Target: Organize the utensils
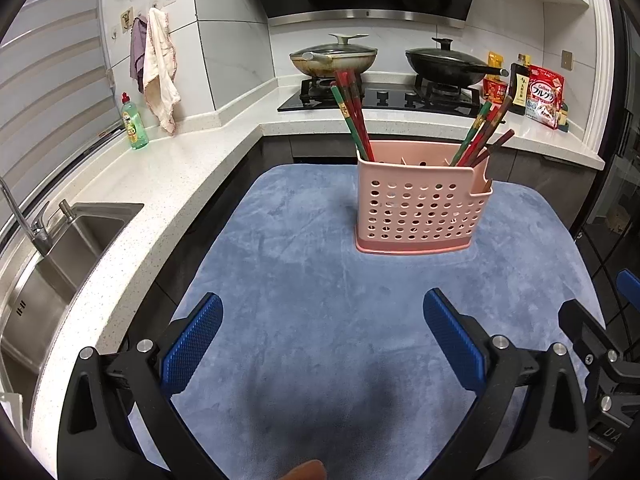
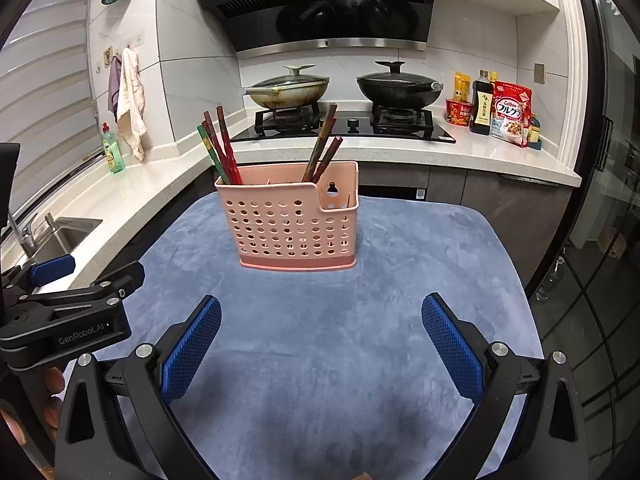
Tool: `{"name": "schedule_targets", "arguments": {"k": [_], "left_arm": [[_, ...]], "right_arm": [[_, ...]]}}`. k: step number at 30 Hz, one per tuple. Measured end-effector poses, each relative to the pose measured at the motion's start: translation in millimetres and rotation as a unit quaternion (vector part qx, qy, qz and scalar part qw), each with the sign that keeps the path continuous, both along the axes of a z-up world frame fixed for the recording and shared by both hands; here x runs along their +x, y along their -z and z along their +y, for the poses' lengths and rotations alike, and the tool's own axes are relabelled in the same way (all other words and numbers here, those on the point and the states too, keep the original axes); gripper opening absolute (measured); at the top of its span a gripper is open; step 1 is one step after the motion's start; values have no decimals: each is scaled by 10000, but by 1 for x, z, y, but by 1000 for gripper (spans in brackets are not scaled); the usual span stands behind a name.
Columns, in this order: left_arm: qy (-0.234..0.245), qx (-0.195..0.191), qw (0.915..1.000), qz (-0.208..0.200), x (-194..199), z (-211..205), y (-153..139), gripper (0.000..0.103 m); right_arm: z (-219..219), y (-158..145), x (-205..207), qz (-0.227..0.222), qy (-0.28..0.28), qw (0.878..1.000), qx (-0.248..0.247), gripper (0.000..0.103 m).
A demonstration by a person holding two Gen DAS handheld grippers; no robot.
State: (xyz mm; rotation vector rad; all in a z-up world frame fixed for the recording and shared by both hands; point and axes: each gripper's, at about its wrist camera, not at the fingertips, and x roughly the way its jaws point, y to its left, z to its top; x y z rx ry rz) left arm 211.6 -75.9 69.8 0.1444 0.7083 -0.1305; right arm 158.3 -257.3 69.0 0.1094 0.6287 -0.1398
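Observation:
A pink perforated utensil holder point(image 1: 420, 210) point(image 2: 294, 226) stands upright on a blue-grey cloth mat point(image 1: 320, 280) point(image 2: 320, 340). Several red and green chopsticks point(image 1: 354, 114) point(image 2: 220, 148) lean in its left compartment, and several brown and red ones point(image 1: 486, 132) point(image 2: 324, 148) lean in its right. My left gripper point(image 1: 322, 332) hangs over the near part of the mat, open, with nothing between its blue pads. My right gripper point(image 2: 320, 332) is also wide open and empty, short of the holder. The left gripper's black body point(image 2: 68, 316) shows at the left edge of the right wrist view.
A steel sink point(image 1: 60, 256) with a tap lies left in the white counter point(image 1: 168, 184). Behind are a gas hob with two lidded pans point(image 1: 334, 58) point(image 1: 448, 64), a green soap bottle point(image 1: 134, 124), hanging towels point(image 1: 160, 68) and food packets point(image 1: 544, 94). A finger point(image 1: 304, 470) shows at the bottom.

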Motion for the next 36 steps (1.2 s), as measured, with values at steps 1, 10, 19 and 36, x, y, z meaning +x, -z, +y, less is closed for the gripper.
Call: {"name": "schedule_targets", "arguments": {"k": [1, 10, 19, 36], "left_arm": [[8, 10, 10000, 7, 0, -1, 1, 96], [53, 14, 10000, 57, 2, -4, 6, 96], [55, 11, 9999, 120, 4, -6, 10, 96], [8, 22, 9998, 207, 11, -7, 17, 96]], "right_arm": [[0, 1, 1, 10, 0, 10000, -1, 97], [-1, 4, 3, 56, 3, 10000, -5, 97], [-2, 7, 4, 71, 17, 10000, -2, 97], [-2, 15, 9, 174, 23, 9998, 16, 97]]}}
